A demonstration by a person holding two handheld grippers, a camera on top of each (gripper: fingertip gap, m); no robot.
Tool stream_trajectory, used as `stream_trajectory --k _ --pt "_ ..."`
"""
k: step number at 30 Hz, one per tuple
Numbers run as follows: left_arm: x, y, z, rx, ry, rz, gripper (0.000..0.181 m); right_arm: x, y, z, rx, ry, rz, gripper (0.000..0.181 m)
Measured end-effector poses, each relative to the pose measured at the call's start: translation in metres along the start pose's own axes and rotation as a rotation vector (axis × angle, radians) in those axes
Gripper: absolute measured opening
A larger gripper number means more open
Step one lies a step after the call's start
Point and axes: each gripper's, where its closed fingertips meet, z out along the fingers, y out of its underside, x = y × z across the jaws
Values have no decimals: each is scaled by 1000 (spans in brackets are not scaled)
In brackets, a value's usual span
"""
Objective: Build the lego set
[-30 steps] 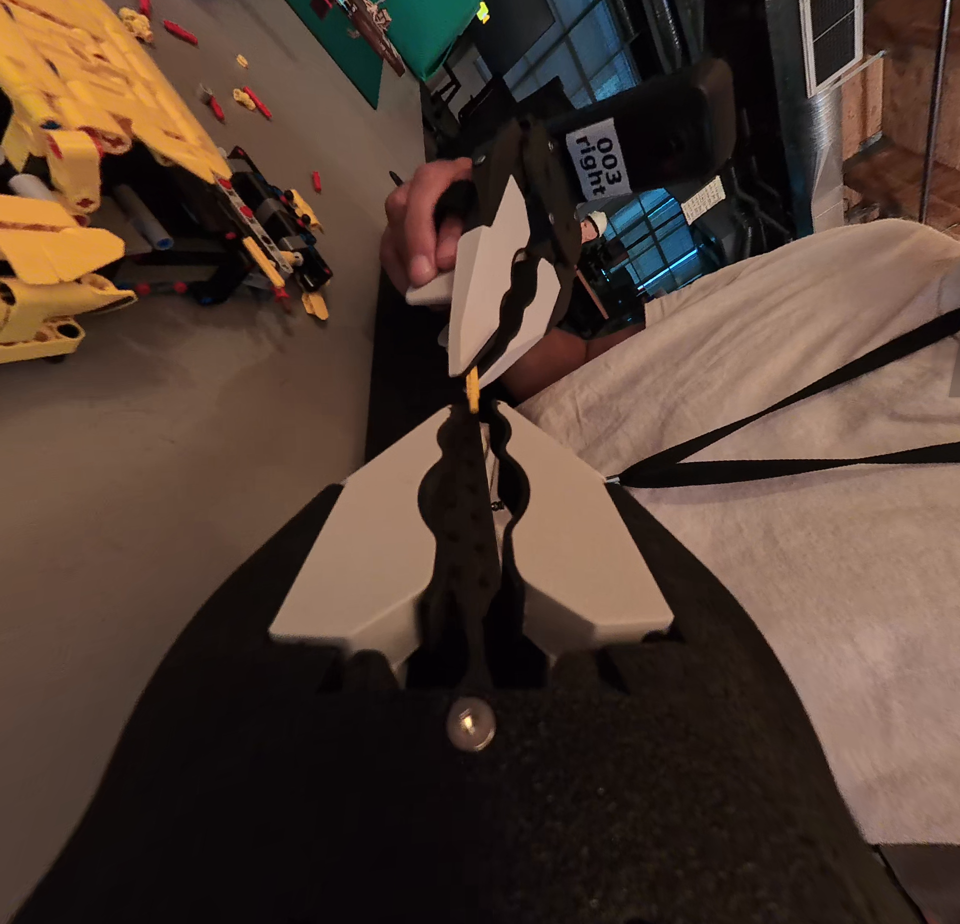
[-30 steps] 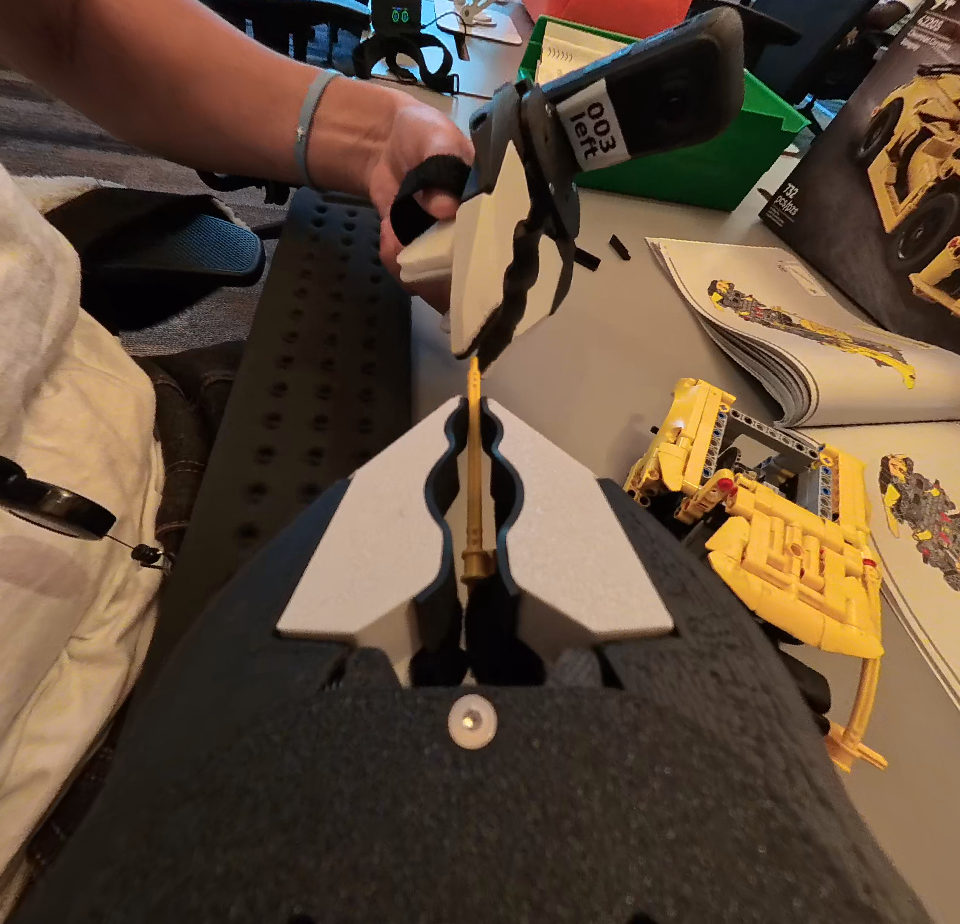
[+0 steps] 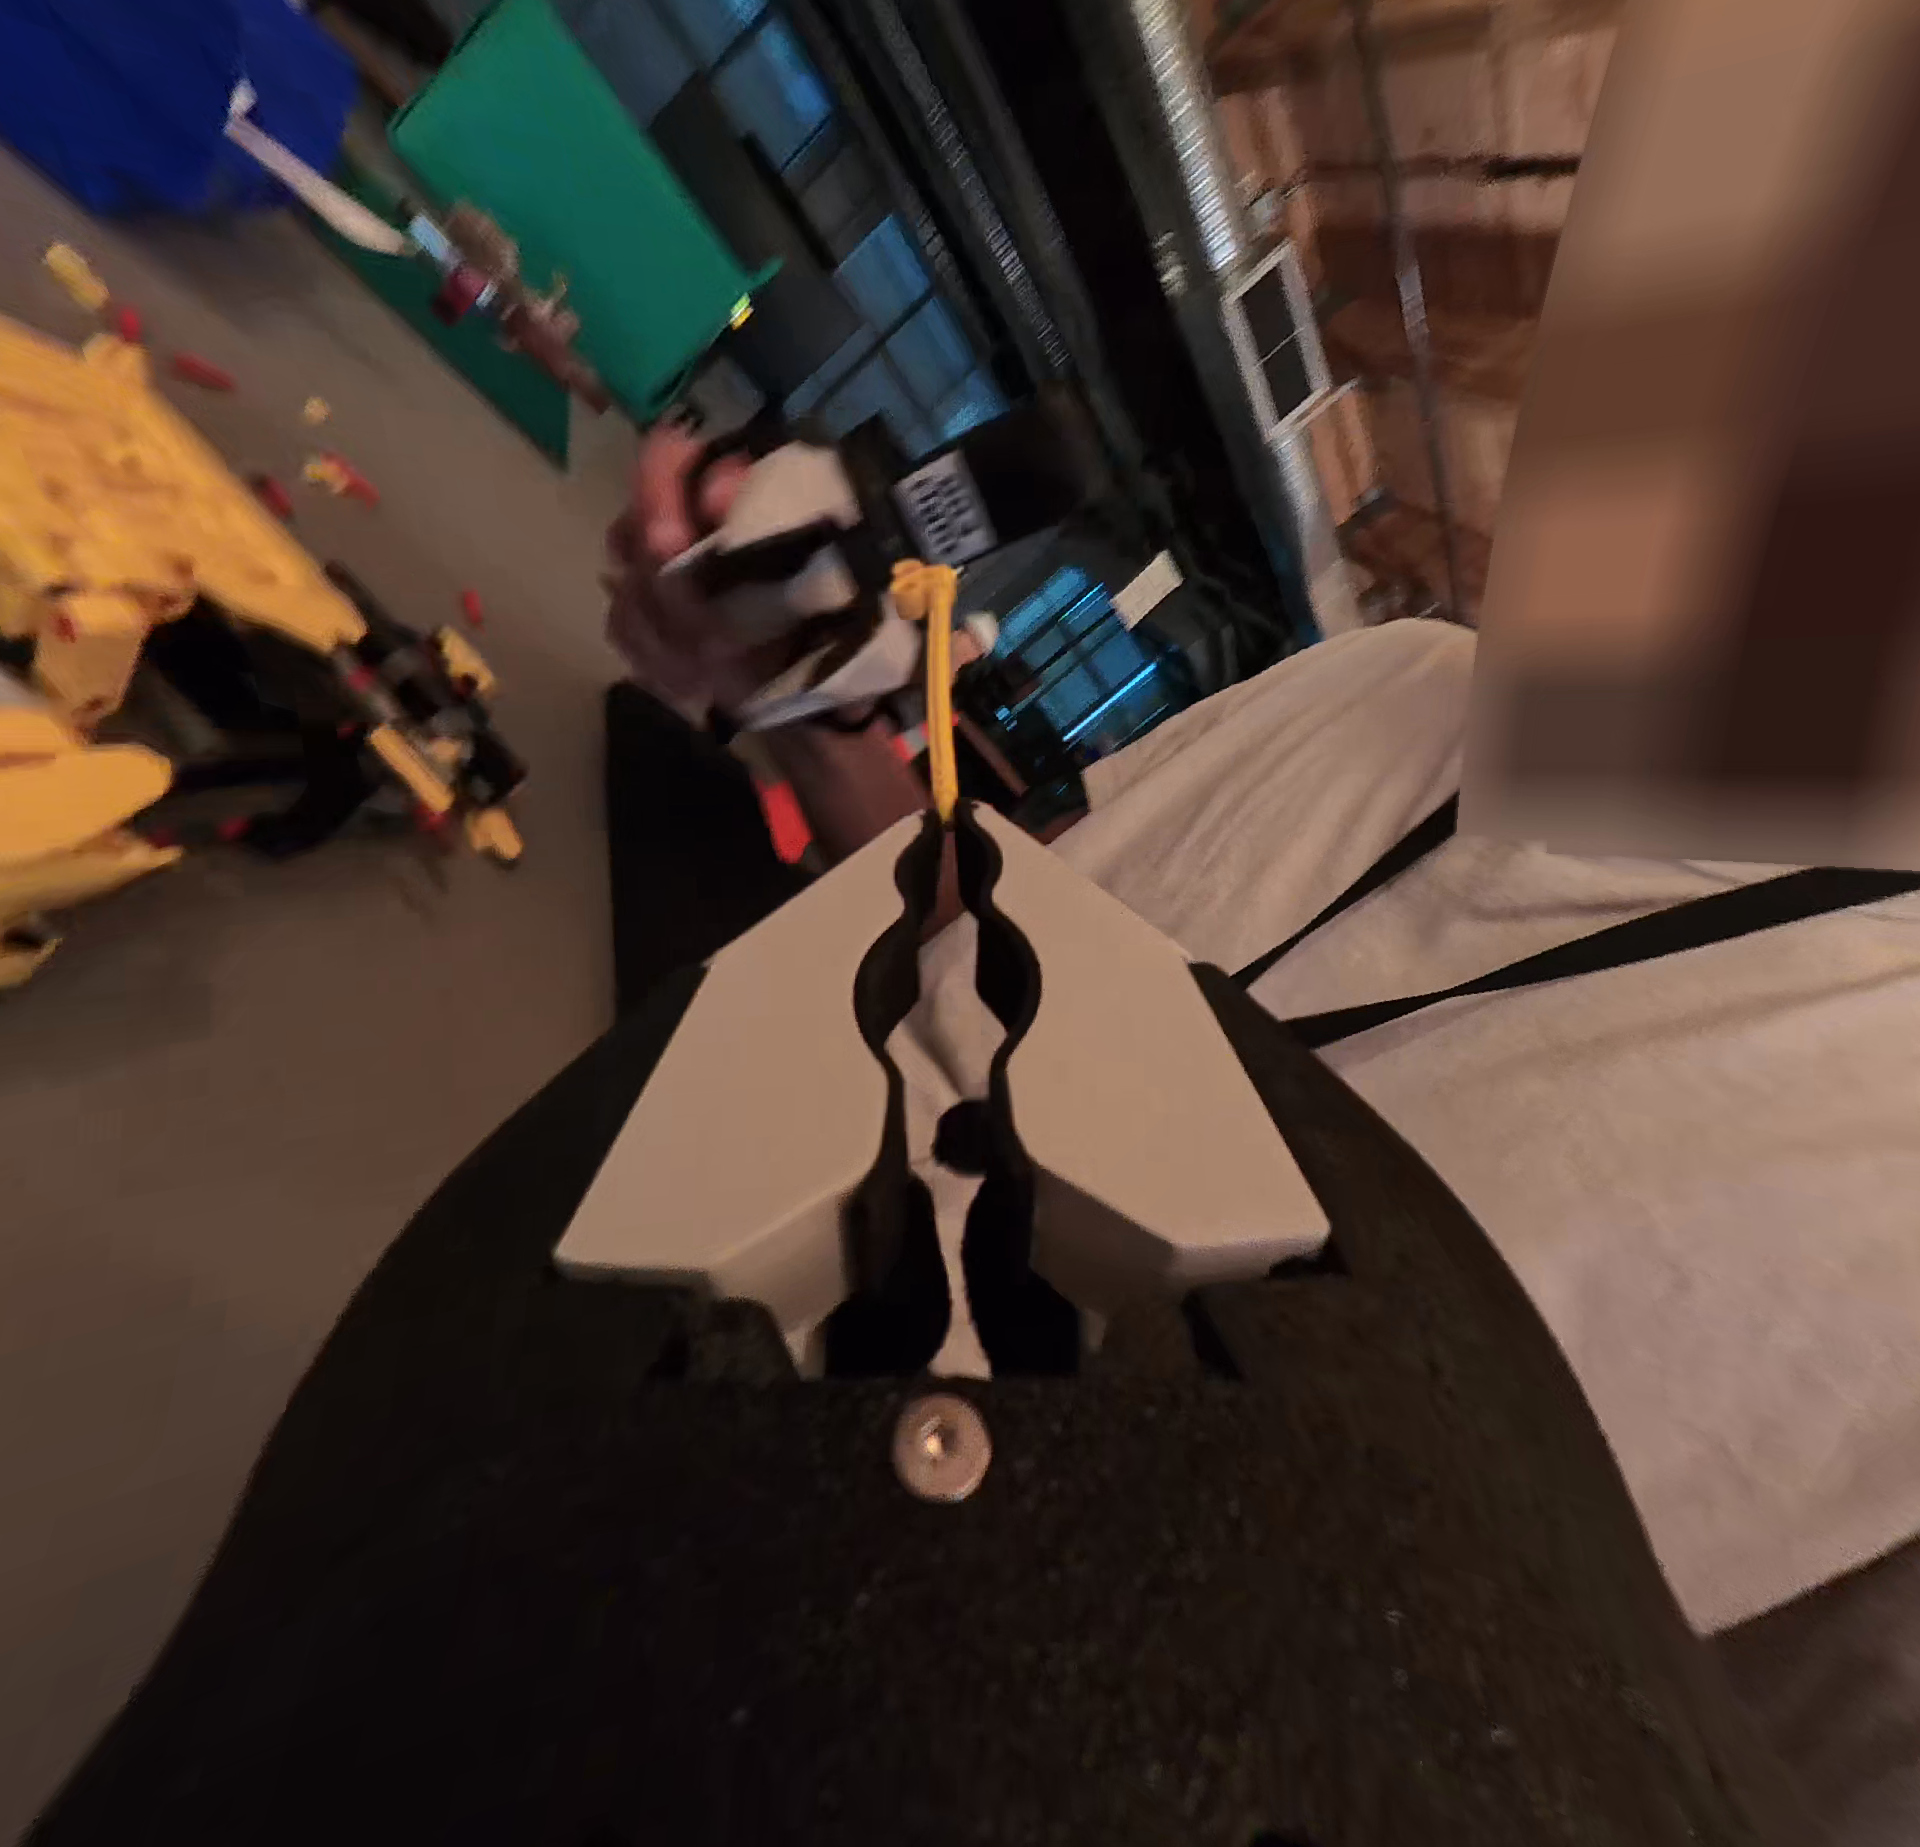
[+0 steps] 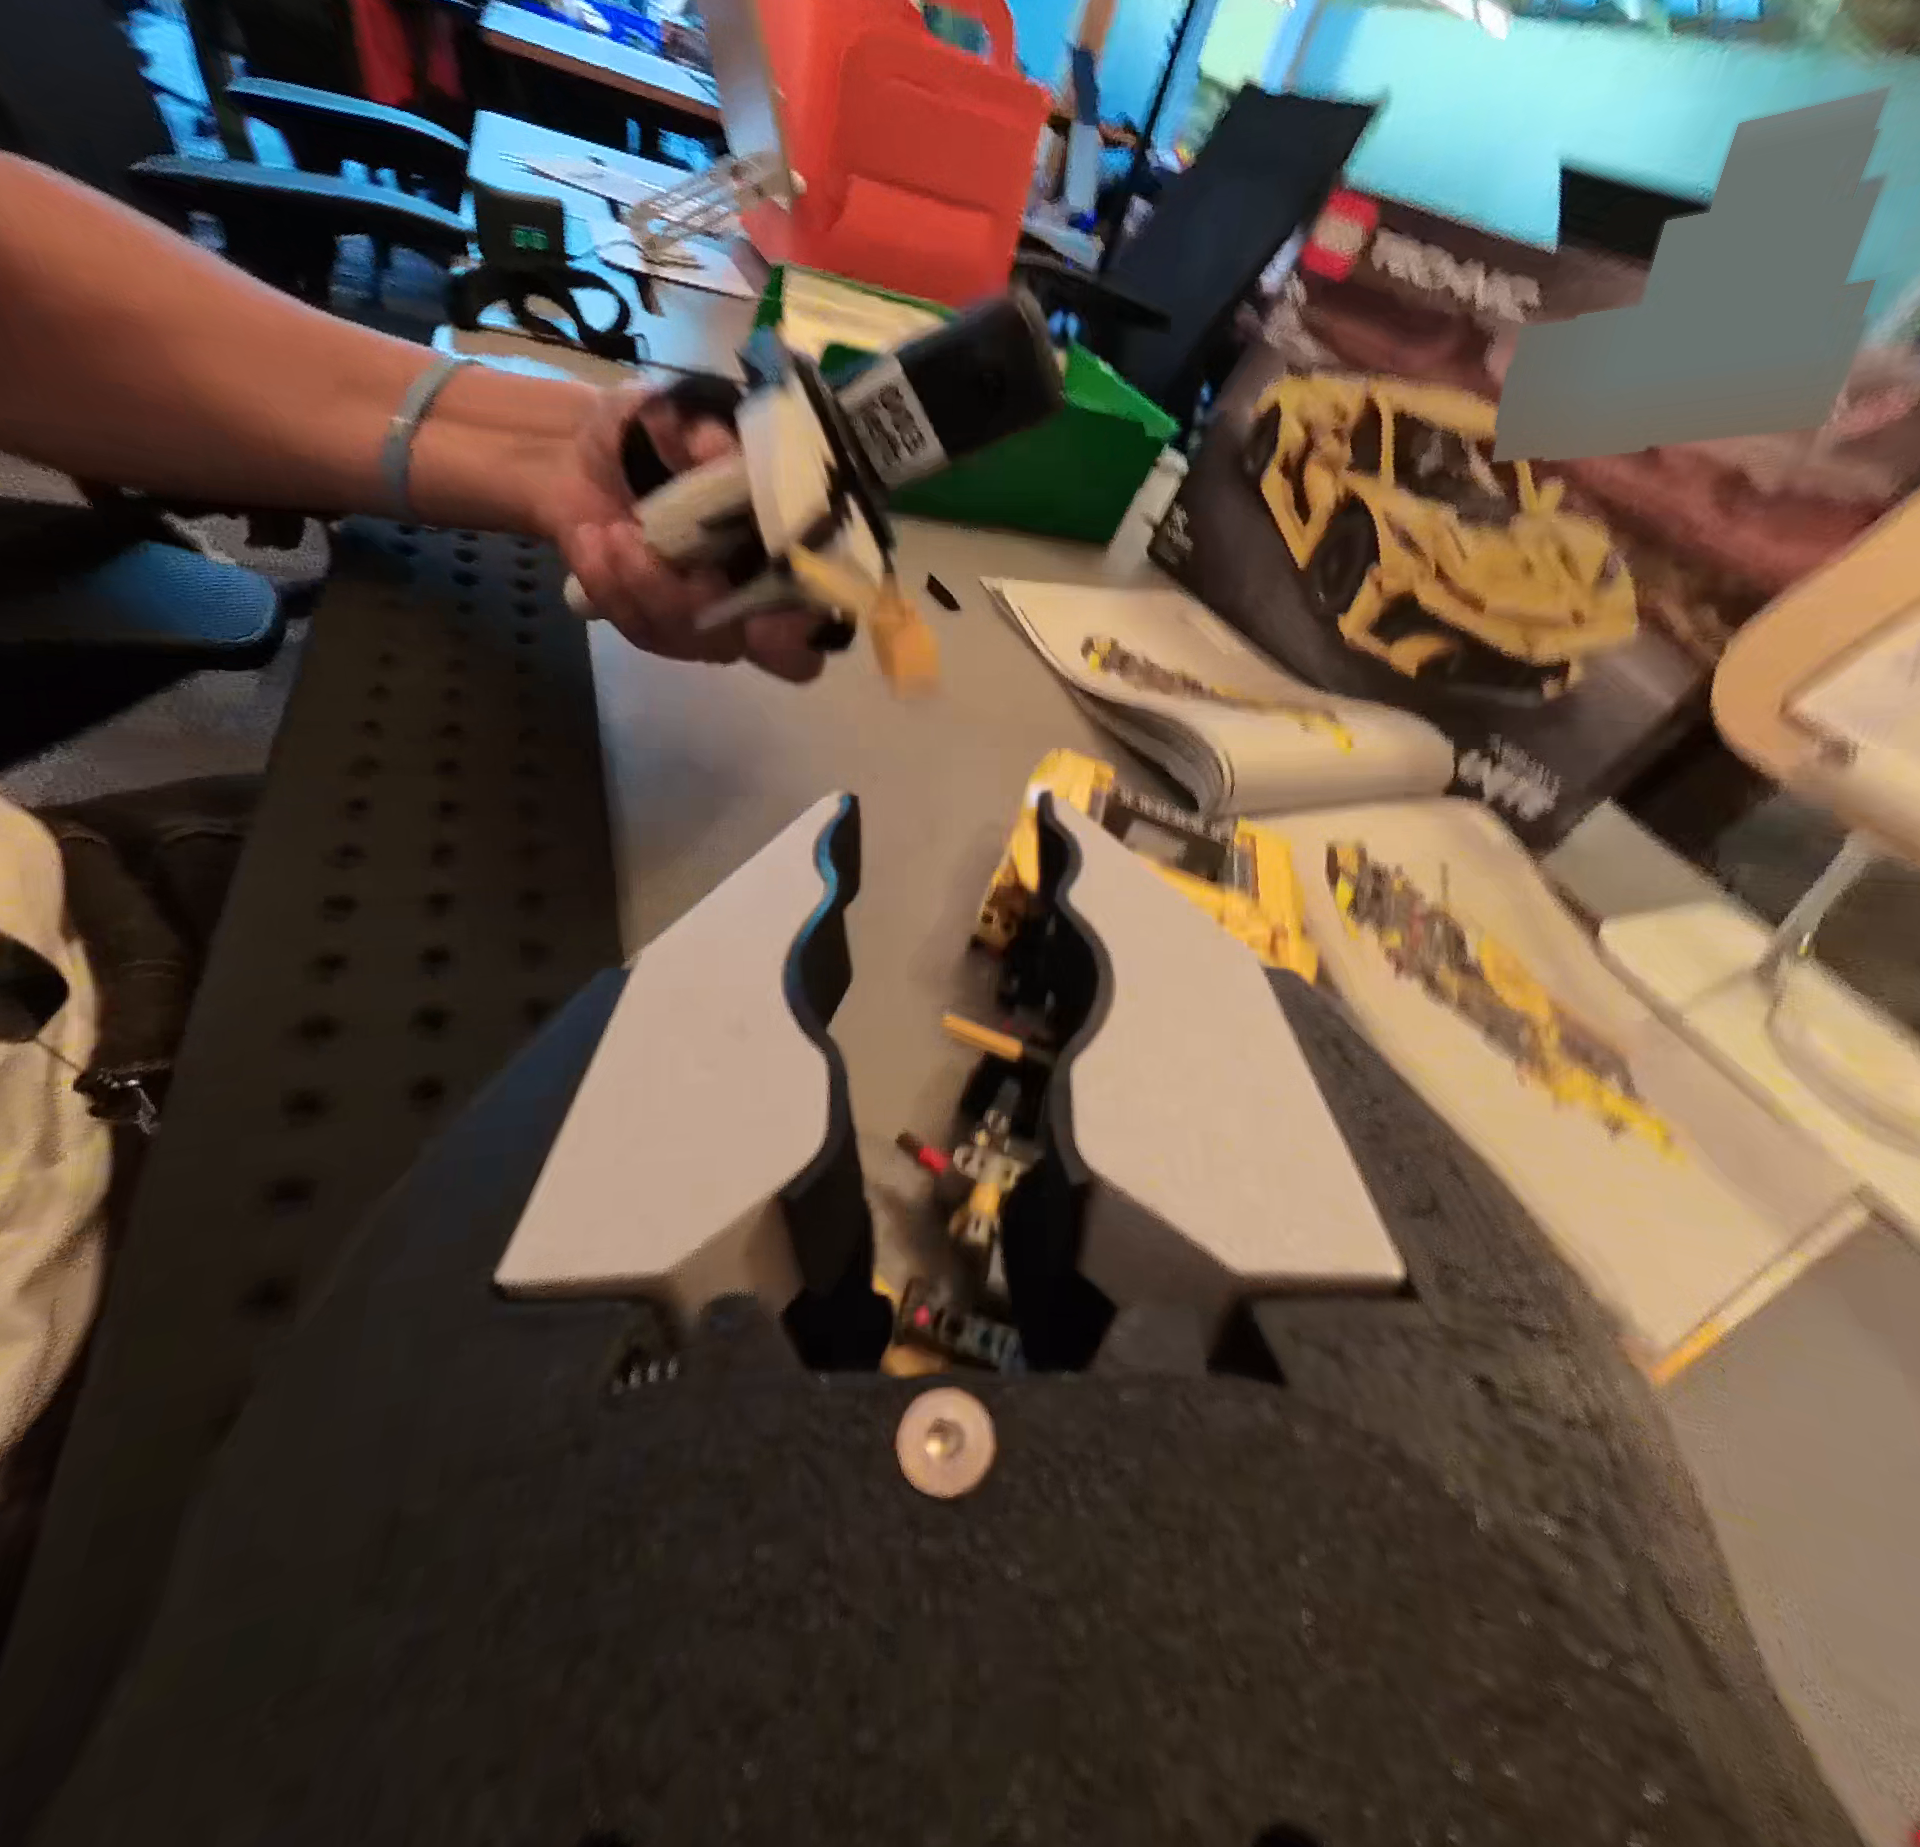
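The right gripper (image 4: 948,841), earlier clamped on it, now gapes; the thin yellow plastic axle (image 3: 940,696) juts from the left gripper's (image 3: 948,829) pinching tips, centre frame.

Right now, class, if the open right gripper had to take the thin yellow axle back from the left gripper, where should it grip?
Grip the free shaft of the yellow axle, just below its knobbed end, coming from the side. The left gripper pinches only its lower tip.
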Motion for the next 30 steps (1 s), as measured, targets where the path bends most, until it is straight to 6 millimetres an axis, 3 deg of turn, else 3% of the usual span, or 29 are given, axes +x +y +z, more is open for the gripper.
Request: stream_trajectory --k 2,4,9,12,30 --pt "9 -7 2 34 57 13 2 -5 13 2 3 -57 163 40" --pt "15 -7 8 28 108 6 1 -24 6 12 80 -153 267 39" --pt "19 0 31 -19 217 -69 2 -46 -37 38 278 -193 238 23" --pt "16 5 40 -54 218 -91 2 -47 -46 40 304 -186 176 15" --pt "6 23 26 -124 187 -149 2 -59 -29 41 136 -269 33 3"
